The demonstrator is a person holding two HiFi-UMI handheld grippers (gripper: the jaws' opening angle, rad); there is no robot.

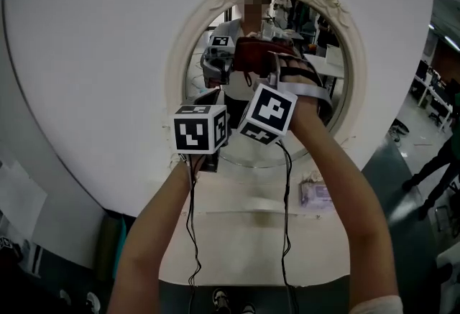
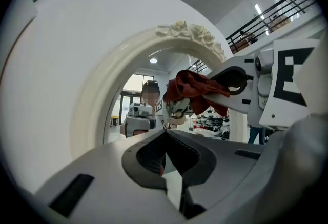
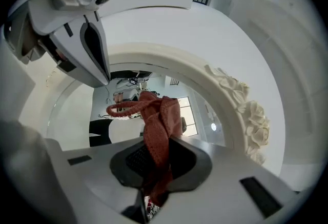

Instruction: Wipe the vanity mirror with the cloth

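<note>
Right gripper view: the right gripper (image 3: 155, 179) has its jaws pinched on a rust-red woven cloth (image 3: 160, 125); the cloth runs lengthwise along the jaws and bunches past their tips.
Cloth to glass: the oval vanity mirror in a cream frame carved with roses (image 3: 220, 100) lies straight ahead of the cloth's free end and close to it, so I judge that the coming wipe needs only a short push forward.
Left gripper: the left gripper (image 2: 165, 154) has its jaws pressed together with nothing clearly between them. A small reddish sliver shows at the seam; I cannot tell what it is.
Nearer hand: from the head view the right gripper reaches up to the middle of the glass, while the left sits lower, near the frame's bottom rim. The right is the nearer one, and the one carrying the cloth.
Backdrop: a large white round panel (image 1: 100, 54) surrounds the mirror.
Hard to make out: no view shows whether the cloth touches the glass. In the head view, cloth and reflection merge, and the marker cubes cover the lower glass.
</note>
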